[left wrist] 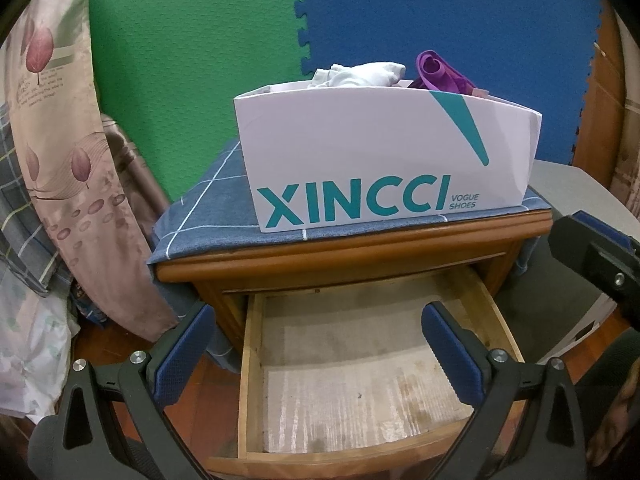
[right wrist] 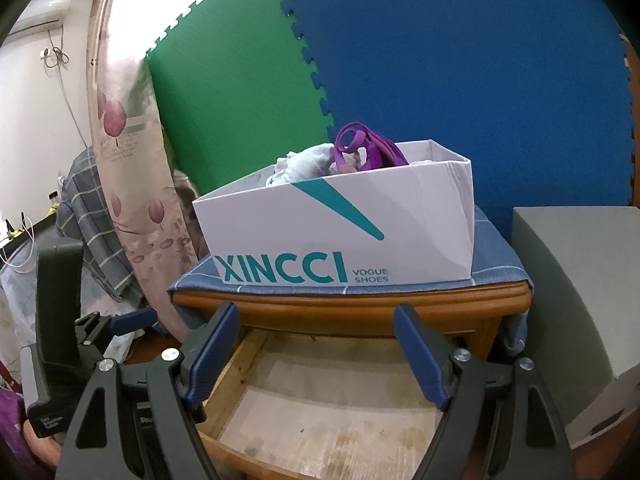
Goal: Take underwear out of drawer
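The wooden drawer (left wrist: 250, 360) of the nightstand is pulled open; only its stained paper liner shows inside. It also shows in the right wrist view (right wrist: 236, 364). A white XINCCI shoebox (left wrist: 380, 160) (right wrist: 340, 232) stands on the nightstand top and holds a white garment (left wrist: 360, 74) (right wrist: 300, 166) and purple underwear (left wrist: 440, 72) (right wrist: 368, 148). My left gripper (left wrist: 318, 344) is open and empty above the drawer. My right gripper (right wrist: 318, 344) is open and empty above the drawer's front. The right gripper's body shows at the left wrist view's right edge (left wrist: 600, 264).
A blue checked cloth (left wrist: 204, 208) covers the nightstand top. A floral curtain (left wrist: 80, 160) and plaid bedding hang at the left. Green and blue foam mats (left wrist: 440, 20) line the wall behind. A grey box (right wrist: 580, 300) stands to the right of the nightstand.
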The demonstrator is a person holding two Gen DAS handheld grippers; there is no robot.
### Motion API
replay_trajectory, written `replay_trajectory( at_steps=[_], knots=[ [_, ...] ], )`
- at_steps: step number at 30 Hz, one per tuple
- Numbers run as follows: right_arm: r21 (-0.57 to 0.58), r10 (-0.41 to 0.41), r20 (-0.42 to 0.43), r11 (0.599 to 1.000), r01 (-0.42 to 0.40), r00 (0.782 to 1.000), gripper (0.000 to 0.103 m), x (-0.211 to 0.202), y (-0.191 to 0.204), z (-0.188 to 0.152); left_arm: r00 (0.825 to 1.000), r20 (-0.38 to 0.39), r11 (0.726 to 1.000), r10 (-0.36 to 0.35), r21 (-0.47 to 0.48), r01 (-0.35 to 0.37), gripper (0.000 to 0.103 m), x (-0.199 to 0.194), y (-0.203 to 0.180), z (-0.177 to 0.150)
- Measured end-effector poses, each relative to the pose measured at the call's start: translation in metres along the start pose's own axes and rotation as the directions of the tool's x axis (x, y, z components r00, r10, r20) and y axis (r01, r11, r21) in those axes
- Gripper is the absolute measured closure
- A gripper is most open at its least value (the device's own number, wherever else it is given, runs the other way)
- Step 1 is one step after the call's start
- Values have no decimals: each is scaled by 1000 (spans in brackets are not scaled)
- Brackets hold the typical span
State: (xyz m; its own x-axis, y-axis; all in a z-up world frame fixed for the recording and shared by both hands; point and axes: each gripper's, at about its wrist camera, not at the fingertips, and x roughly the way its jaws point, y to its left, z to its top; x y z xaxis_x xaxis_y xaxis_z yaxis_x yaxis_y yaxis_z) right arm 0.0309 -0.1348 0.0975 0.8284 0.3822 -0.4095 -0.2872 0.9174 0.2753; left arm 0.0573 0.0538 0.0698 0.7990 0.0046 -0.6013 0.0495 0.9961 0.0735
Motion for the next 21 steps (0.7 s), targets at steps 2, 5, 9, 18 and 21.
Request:
replay_trajectory(
  at_steps=[2,5,9,18,21],
  knots=[
    [3,-2,-6,1000,2,1000,22,2,-1,0,1000,-2,1000,1,1,-1,0,0,0,0],
    [6,-5,-10,1000,5,1000,22,2,-2,0,1000,-1,1000,0,1,0,0,0,0,0],
    [4,-13,-19,1000,13,1000,22,5,-2,0,1000,-2,1000,1,2,-1,0,1,0,0],
    [7,-21,-35,1000,22,999,22,7,-3,0,1000,-3,1000,3,2,-3,0,1,-1,0],
    [8,-20,-36,1000,21,999,22,8,-4,0,1000,-2,1000,3,3,-3,0,1,-1,-1]
  ],
)
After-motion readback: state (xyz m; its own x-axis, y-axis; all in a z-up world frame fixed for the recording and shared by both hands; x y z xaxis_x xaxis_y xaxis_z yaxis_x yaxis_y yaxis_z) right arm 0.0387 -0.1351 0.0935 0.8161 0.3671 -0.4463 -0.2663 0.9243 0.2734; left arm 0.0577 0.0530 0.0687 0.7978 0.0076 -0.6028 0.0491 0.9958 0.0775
